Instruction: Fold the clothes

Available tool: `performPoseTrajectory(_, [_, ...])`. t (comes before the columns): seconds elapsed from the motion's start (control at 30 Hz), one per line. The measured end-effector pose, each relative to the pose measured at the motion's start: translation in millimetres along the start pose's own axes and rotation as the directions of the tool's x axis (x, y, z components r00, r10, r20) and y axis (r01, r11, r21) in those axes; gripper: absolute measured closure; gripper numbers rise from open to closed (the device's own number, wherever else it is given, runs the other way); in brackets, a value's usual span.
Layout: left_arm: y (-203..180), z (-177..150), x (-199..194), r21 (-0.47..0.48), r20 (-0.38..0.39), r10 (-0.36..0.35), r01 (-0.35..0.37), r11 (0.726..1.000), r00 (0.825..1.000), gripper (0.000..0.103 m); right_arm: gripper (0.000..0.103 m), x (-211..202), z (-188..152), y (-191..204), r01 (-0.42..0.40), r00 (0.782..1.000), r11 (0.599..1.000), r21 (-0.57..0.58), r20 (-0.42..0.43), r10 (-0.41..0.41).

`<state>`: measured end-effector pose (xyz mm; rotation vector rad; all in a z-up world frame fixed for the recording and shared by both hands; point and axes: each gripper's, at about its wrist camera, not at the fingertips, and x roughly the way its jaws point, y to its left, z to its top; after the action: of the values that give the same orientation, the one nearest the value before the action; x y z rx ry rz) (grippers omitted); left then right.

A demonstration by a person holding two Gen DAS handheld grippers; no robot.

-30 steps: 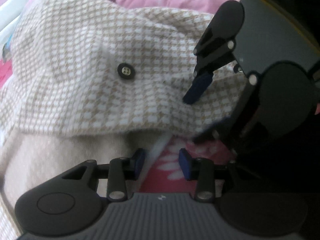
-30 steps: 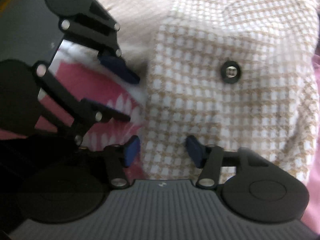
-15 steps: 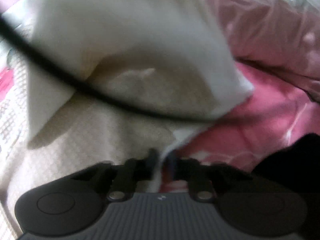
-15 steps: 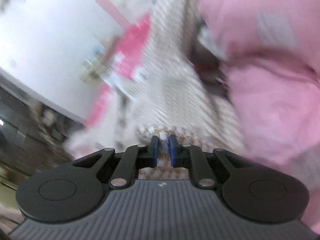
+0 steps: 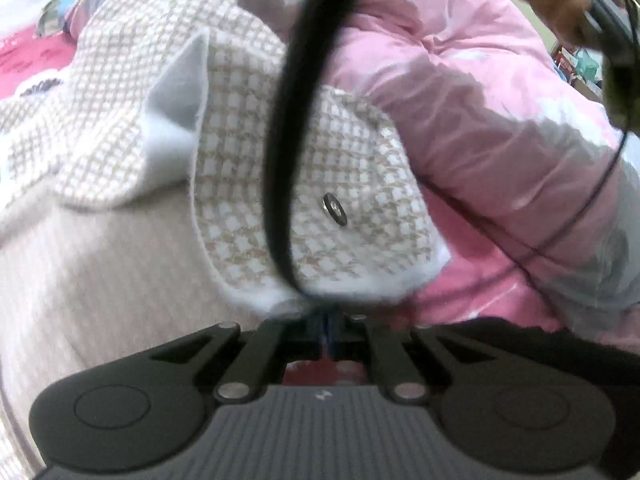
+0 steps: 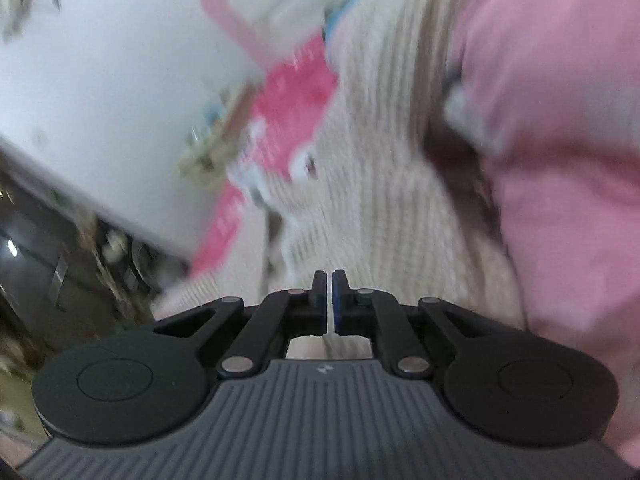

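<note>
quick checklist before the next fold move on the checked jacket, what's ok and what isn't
1. Left gripper closed on the checked jacket hem: ok, fabric runs right into the shut fingers.
2. Right gripper holding fabric: not ok, jaws closed with nothing visible between them.
3. Black cable clear of the garment: not ok, it drapes across the jacket front.
4. Button side facing up: ok.
5. Jacket flat: not ok, bunched, white lining flipped out.
6. Pink quilt clear of the fold area: cannot tell.
</note>
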<state>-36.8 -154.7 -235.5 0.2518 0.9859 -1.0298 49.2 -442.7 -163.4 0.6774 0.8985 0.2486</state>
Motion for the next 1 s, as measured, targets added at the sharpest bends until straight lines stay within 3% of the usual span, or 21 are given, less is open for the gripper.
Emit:
performPoseTrajectory(0.1, [-6.5,-0.3,26.5,0.012,-0.090,0.014,-0.013,1.000,0.996,0.097,0.098,21.4,-20.7,11.6,0.064,0.992,0.995,-0.070,-0.103,-0.071])
performPoseTrajectory(0.17, [0.1,-5.2,29.1,-0.064,-0.153,-0.012,0.002,0.998,0.988,0.092,0.098,31.0,-29.5,23.4,0.100,0.981,0.985,-0.141,-0.151,-0.122])
performPoseTrajectory(0.27, [13.4,-16.4,-6.8,-0.213,-0.116,-0.015,-0.010,0.977,0.993,0.067,0.090,44.7,-33.5,44.5,0.053,0.980,0.983,-0.177,-0.178,-0.085])
performPoseTrajectory(0.3, [19.8,-22.1,-23.5,-0.265,-0.103,0.001,-0.028,0.964,0.995,0.064,0.079,51.3,-34.2,52.0,0.027,0.979,0.984,-0.176,-0.194,-0.061])
performPoseTrajectory(0.4, [46.4,-44.2,-69.3,-0.397,-0.108,0.105,-0.140,0.907,0.989,0.059,0.067,78.1,-40.3,77.1,-0.054,0.969,0.981,-0.185,-0.248,0.006])
performPoseTrajectory(0.43, [55.5,-51.0,-80.4,-0.426,-0.123,0.164,-0.201,0.882,0.979,0.058,0.061,92.3,-43.5,84.2,-0.074,0.964,0.980,-0.186,-0.266,0.023])
performPoseTrajectory(0.53, [78.0,-60.5,-90.4,-0.450,-0.185,0.335,-0.382,0.807,0.924,0.053,0.058,140.6,-52.9,100.6,-0.115,0.950,0.980,-0.161,-0.306,0.062])
performPoseTrajectory(0.67, [108.6,-65.6,-85.2,-0.435,-0.263,0.501,-0.565,0.701,0.825,0.053,0.058,199.2,-51.0,109.0,-0.119,0.944,0.992,-0.034,-0.313,0.103])
performPoseTrajectory(0.7, [113.0,-65.3,-78.1,-0.433,-0.276,0.516,-0.584,0.687,0.811,0.053,0.058,212.3,-48.5,112.7,-0.114,0.948,0.993,-0.030,-0.302,0.100])
performPoseTrajectory(0.83, [123.8,-70.4,-53.5,-0.458,-0.317,0.529,-0.615,0.641,0.787,0.052,0.058,254.8,-34.8,125.2,-0.060,0.968,0.997,-0.046,-0.247,0.047])
performPoseTrajectory(1.0, [126.4,-80.5,-53.8,-0.493,-0.281,0.531,-0.595,0.635,0.799,0.055,0.058,295.3,-20.8,134.1,-0.014,0.977,1.000,-0.026,-0.215,0.008])
